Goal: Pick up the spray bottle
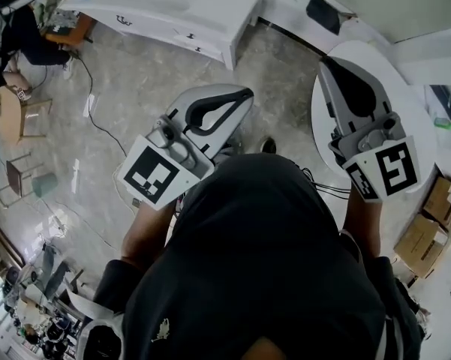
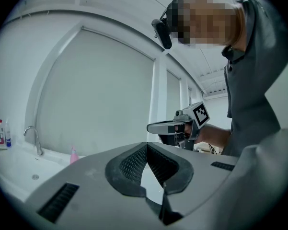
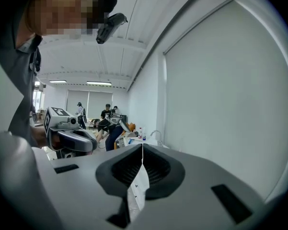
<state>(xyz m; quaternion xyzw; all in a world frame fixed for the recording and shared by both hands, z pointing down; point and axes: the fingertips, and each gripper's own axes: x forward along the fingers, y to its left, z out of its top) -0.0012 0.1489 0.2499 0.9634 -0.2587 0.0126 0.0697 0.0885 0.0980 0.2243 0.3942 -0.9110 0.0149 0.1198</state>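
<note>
Floor (image 1: 135,88) below | left hand-held gripper (image 1: 248,93) closed | right hand-held gripper (image 1: 323,61) closed, over table (image 1: 414,96) edge

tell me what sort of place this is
Likely a shared lab or workshop rather than a home: a cable trails over the floor, cardboard boxes sit at one side, and other people are gathered at the far end of the long room.
</note>
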